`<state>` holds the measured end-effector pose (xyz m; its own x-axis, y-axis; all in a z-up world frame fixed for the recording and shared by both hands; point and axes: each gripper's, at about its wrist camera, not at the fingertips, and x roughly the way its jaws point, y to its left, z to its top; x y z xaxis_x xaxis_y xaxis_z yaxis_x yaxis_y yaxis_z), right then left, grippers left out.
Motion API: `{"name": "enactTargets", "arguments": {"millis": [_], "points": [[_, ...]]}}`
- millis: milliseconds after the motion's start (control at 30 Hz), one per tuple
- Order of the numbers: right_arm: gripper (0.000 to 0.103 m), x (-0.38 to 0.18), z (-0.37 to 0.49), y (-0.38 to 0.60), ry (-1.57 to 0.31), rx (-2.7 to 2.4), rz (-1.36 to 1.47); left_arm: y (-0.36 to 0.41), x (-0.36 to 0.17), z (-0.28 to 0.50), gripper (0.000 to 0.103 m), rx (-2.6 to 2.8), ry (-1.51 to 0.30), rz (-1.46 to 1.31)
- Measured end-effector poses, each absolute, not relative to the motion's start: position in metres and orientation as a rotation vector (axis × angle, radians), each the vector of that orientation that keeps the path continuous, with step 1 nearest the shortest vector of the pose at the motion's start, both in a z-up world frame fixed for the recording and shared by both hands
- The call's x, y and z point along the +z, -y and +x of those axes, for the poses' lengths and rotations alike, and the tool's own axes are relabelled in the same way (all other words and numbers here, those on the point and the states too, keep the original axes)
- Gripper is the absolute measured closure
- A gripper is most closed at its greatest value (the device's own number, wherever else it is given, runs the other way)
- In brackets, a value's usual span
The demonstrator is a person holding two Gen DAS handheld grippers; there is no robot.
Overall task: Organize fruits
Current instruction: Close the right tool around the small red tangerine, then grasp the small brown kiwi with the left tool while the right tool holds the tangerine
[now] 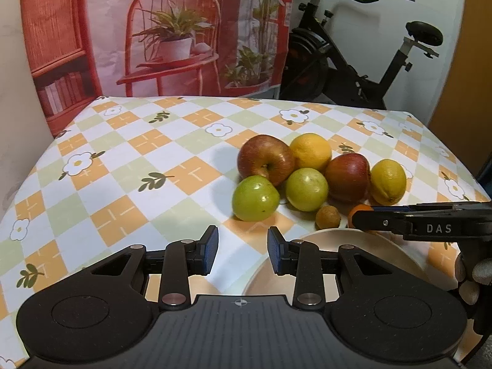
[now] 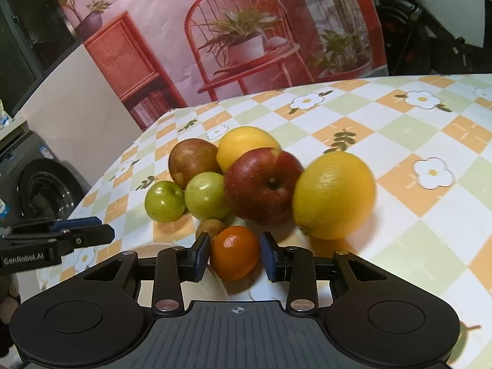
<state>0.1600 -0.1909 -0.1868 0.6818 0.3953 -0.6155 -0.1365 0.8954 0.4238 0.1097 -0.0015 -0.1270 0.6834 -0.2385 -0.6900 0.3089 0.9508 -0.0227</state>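
The right gripper (image 2: 235, 253), marked "DAS", closes on a small orange (image 2: 235, 252) just above the table (image 2: 399, 129), near the plate (image 1: 363, 243) and the fruit pile (image 2: 264, 184). The left gripper (image 1: 243, 250), marked "GenRobot.AI", hangs unclenched, holding nothing.

Behind my table hangs a backdrop (image 1: 160, 37) printed with a red chair and potted plants; an exercise bike (image 1: 353, 61) stands just right of it.

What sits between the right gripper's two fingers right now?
A small orange mandarin, seen in the right wrist view between the right gripper fingers; whether the pads press it is unclear.
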Motion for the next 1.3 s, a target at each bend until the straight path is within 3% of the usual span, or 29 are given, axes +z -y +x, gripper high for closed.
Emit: {"name": "enactTargets", "arguments": {"millis": [167, 267, 1167, 1300], "points": [[0.07, -0.184, 0.141, 0.199, -0.727, 0.29, 0.322, 0.01, -0.127, 0.112, 0.065, -0.338, -0.771, 0.096], [0.07, -0.183, 0.131, 0.205, -0.711, 0.275, 0.298, 0.018, -0.127, 0.115, 0.059, -0.363, -0.777, 0.089], [0.07, -0.195, 0.1, 0.235, -0.645, 0.194, 0.348, 0.082, -0.158, 0.157, 0.059, -0.46, -0.891, 0.11], [0.07, -0.195, 0.099, 0.236, -0.642, 0.196, 0.355, 0.086, -0.163, 0.162, 0.065, -0.449, -0.91, 0.084]]}}
